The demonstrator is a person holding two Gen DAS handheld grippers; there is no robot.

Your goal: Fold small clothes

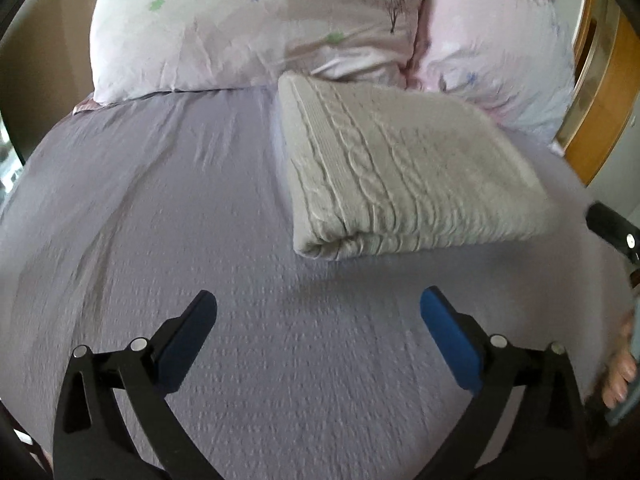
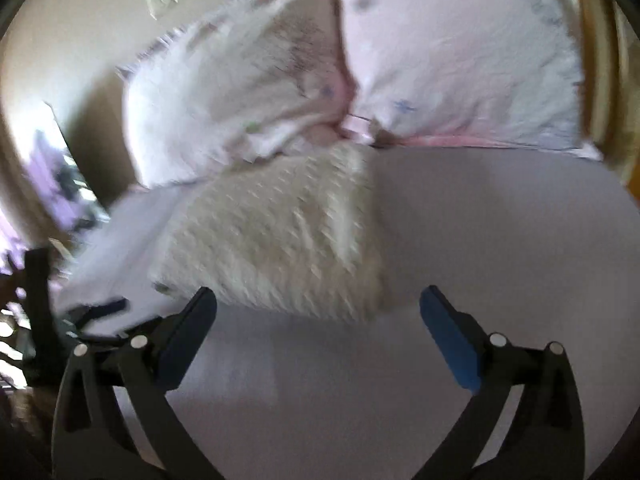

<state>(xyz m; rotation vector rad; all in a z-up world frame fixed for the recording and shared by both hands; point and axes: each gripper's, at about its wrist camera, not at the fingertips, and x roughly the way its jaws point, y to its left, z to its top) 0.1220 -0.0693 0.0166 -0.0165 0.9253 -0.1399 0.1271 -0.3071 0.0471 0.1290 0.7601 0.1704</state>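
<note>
A cream cable-knit sweater (image 1: 400, 172) lies folded into a thick rectangle on the lilac bed sheet (image 1: 160, 208), its far edge near the pillows. My left gripper (image 1: 318, 300) is open and empty, above the sheet just in front of the sweater's near fold. The right wrist view is blurred: the folded sweater (image 2: 276, 236) lies ahead and slightly left of my right gripper (image 2: 318, 300), which is open and empty, apart from the cloth. Part of the right gripper's black body (image 1: 612, 228) shows at the right edge of the left wrist view.
Two pale pink patterned pillows (image 1: 248, 28) (image 1: 492, 48) lean at the head of the bed behind the sweater. A wooden headboard frame (image 1: 600, 92) runs on the right. A hand (image 1: 620, 368) shows at the lower right. The other gripper's black frame (image 2: 40, 312) is at the left.
</note>
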